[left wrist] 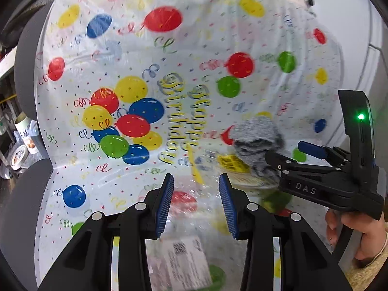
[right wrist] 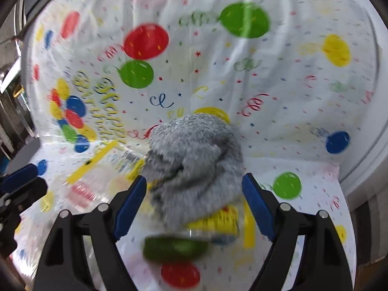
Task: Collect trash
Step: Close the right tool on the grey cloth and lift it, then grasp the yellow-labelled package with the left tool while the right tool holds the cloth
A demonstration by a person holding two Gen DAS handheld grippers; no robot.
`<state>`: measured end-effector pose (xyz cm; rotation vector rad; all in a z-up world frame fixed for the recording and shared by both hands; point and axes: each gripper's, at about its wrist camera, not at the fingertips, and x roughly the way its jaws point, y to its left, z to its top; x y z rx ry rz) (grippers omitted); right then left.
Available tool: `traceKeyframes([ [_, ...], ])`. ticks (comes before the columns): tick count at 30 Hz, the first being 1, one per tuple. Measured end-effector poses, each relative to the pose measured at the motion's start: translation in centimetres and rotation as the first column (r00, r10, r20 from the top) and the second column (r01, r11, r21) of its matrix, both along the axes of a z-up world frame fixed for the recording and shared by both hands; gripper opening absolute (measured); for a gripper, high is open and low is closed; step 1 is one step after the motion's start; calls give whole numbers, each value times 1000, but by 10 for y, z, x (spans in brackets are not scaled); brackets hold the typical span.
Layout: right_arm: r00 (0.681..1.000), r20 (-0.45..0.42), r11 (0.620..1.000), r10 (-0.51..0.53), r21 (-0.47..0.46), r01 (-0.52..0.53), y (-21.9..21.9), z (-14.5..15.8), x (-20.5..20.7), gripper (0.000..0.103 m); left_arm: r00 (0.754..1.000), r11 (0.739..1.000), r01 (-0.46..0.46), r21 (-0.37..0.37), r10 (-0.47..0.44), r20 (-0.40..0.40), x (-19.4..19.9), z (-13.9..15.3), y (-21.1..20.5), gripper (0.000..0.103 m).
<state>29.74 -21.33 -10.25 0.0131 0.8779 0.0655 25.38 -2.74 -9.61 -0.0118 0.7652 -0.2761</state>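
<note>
Right gripper [right wrist: 194,203] fingers straddle grey sock [right wrist: 194,160], apart

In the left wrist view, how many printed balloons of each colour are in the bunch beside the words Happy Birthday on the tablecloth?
Red balloons: 2
Yellow balloons: 3
Blue balloons: 3
Green balloons: 1
Total: 9
</note>
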Motion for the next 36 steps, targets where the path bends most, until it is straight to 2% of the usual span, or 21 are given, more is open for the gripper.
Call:
traceKeyframes([
  [4,999,0,999,-34,8,34,3,-8,24,87,999,998,-44,-37,43,-15,10,-3,13,41],
  [8,996,-71,998,-62,-11,61,4,-28,45,86,999,999,-43,-27,43,-29,10,-7,15,41],
  [10,993,-97,998,-63,10,64,1,-35,47,72,999,999,-37,-16,36,-32,8,-8,14,41],
  [11,994,-101,998,-48,26,51,0,-35,46,50,999,999,-36,-13,35,-33,7,-7,14,41],
  [12,994,-107,998,-25,47,30,-1,-34,44,39,999,999,-34,-12,34,-35,6,-7,14,41],
  [13,995,-101,998,-15,60,21,-2,-31,41,22,999,999,-35,-11,35,-37,4,-5,15,41],
  [14,997,-76,998,-5,67,10,-4,-23,34,17,999,999,-36,-11,35,-37,2,-4,15,41],
  [19,997,72,996,38,77,-43,-15,28,-7,14,999,1000,-31,-2,31,-23,-12,6,13,41],
  [22,985,167,997,39,59,-49,-29,65,-48,14,1000,1000,-16,2,16,-16,-20,9,4,41],
  [25,980,196,998,26,57,-38,-47,83,-82,14,999,1000,29,11,-29,-20,-26,7,-13,41],
  [27,979,203,999,17,47,-27,-55,85,-104,14,998,999,54,-1,-54,-38,-25,5,-22,46],
  [30,979,205,999,13,35,-21,-64,82,-131,14,997,999,30,-45,-33,-73,-15,-1,-23,47],
  [33,978,208,1000,-7,23,2,-68,71,-155,14,994,999,9,-49,-14,-112,2,-5,-29,48],
  [36,975,219,999,-33,7,32,-70,62,-170,14,990,1000,5,-19,-7,-138,24,-13,-41,50],
])
